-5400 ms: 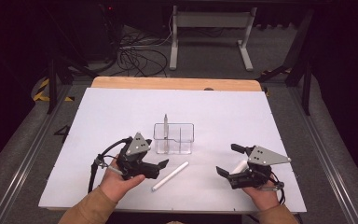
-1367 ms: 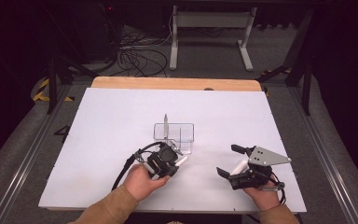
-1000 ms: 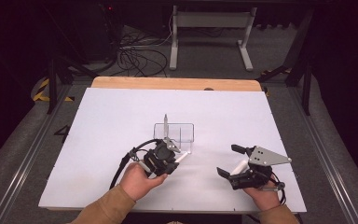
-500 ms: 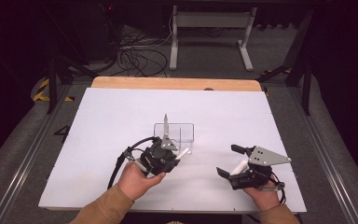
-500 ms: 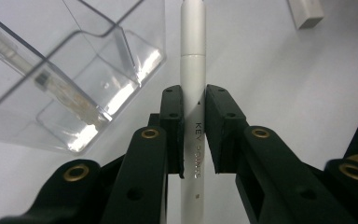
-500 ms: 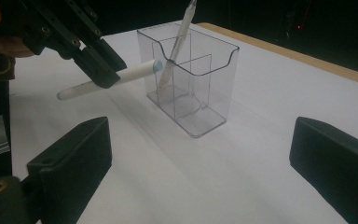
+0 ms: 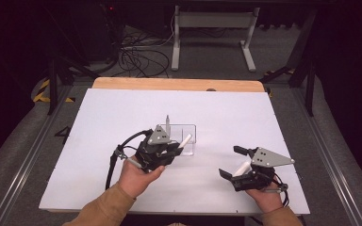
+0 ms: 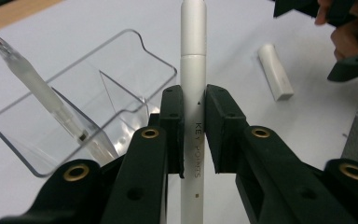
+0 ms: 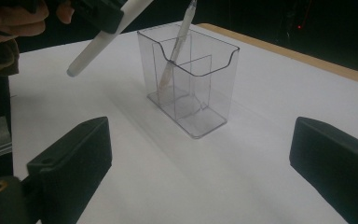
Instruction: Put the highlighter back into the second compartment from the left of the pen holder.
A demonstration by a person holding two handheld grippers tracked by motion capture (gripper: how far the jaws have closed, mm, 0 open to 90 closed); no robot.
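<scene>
My left gripper (image 7: 173, 149) (image 8: 193, 100) is shut on a white pen (image 7: 185, 140) (image 8: 193, 56), held off the table and tilted up, just in front of a clear plastic holder (image 7: 189, 136) (image 8: 121, 70) (image 9: 200, 93). A frosted pen (image 7: 168, 121) (image 8: 32, 88) (image 9: 177, 42) stands slanted in the holder's left compartment. From the right gripper view, the held pen (image 9: 105, 39) hangs at the upper left. My right gripper (image 7: 231, 161) (image 9: 200, 168) rests at the front right, open wide, with nothing gripped.
A short white cap-like piece (image 7: 242, 168) (image 8: 275, 70) lies on the white tabletop (image 7: 122, 117) by the right gripper. The holder has a divider and a bare right compartment. Cables and a metal stand sit on the floor beyond the table's far edge.
The left gripper has lifted the white pen off the table and carried it up toward the holder's front. The right gripper has stayed still.
</scene>
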